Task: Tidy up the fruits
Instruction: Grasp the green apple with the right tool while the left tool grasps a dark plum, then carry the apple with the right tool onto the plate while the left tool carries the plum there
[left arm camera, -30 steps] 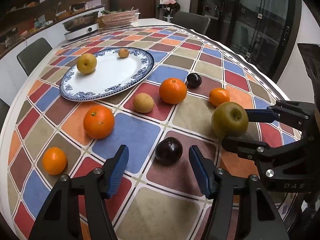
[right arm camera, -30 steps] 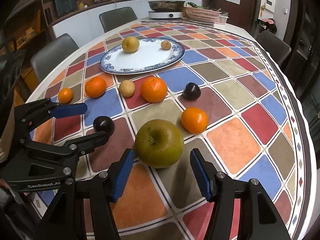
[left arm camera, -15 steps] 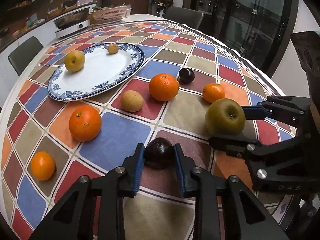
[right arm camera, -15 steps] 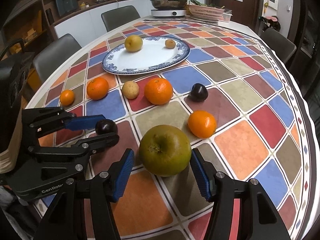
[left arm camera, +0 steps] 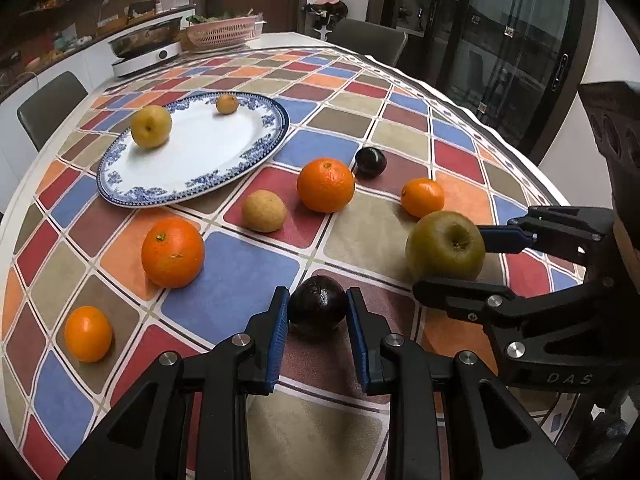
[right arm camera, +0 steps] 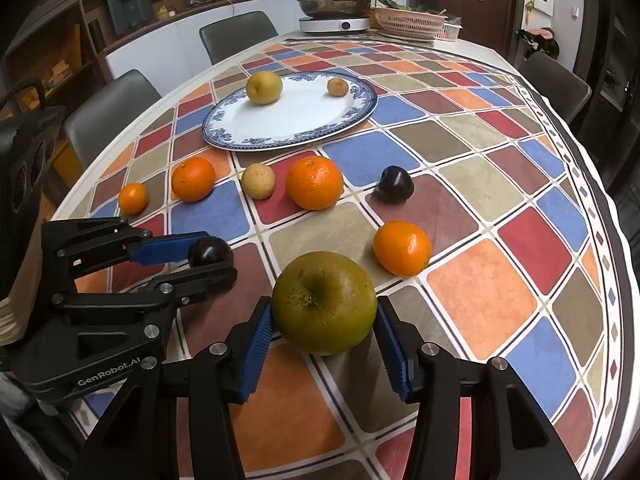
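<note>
Left gripper [left arm camera: 318,312]: pads clamped on the plum [left arm camera: 317,309], one on each flank; fruit sits at the fingertips, resting on the tablecloth [left arm camera: 240,280]
Right gripper [right arm camera: 324,324]: jaws have just been closing around the apple [right arm camera: 325,302]; left pad meets the skin, right pad at the skin, contact there hard to confirm; apple between the tips, on the cloth
Plate [right arm camera: 304,136]: well ahead of both finger pairs, holding a yellow pear [right arm camera: 264,87] and a small fruit [right arm camera: 337,87]
Loose fruit: four oranges, a tan fruit [left arm camera: 264,211] and a second plum [right arm camera: 395,184] lie between the fingers and the plate
Risk, apple: round and wide, held only near the tips; likely to roll out forward on lifting if the right pad is not seated
Risk, plum: small, smooth, gripped at the very tips; a quick swing could squirt it free
Risk, path: the two grippers stand close side by side; moving together toward the plate could knock them, or clip the oranges ahead
Apple axis: stem dimple faces up and back toward the right wrist camera; near-round, no real long axis
Plum axis: stem end not visible; slightly wider across the pads, I judge
</note>
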Motion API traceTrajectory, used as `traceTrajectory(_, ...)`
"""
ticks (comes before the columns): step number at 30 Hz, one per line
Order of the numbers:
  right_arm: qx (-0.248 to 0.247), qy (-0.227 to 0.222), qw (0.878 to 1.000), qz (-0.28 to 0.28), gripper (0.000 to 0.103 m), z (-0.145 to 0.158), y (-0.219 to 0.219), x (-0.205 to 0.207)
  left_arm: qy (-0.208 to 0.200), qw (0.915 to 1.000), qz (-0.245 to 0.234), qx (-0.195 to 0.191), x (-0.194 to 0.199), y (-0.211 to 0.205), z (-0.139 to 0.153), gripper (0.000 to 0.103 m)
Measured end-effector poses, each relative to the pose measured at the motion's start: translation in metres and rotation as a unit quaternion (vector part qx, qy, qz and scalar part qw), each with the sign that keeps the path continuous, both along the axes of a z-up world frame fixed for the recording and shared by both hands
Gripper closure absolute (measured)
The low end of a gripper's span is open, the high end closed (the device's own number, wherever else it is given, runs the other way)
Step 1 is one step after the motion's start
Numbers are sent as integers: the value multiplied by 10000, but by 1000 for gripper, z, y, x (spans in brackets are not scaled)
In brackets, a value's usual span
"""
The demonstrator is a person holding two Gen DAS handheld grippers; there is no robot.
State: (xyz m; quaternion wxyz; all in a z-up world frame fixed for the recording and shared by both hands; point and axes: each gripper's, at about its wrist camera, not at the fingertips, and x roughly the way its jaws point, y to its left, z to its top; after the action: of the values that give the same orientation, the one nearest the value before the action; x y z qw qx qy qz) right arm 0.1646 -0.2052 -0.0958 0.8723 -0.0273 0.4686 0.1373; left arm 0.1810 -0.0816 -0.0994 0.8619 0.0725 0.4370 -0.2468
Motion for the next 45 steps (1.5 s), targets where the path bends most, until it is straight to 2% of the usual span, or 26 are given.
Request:
traceTrajectory(13, 247, -309, 9992, -9, 52, 35, 1, -4, -467, 9985, 224, -194, -8, 14, 46, 74)
traceTrajectory(26, 317, -842, 9957, 223, 52, 79, 8, 25, -951, 9939, 469, -292, 14, 26, 86, 74)
traceTrajectory(36, 248, -999, 9934, 500, 52, 96, 23, 65, -1072, 9917, 658, -259, 50, 40, 95, 74)
traceTrajectory(45, 351, -838, 9934, 696, 52, 96, 40, 112, -922, 9922, 814, -181, 92, 58, 90, 74)
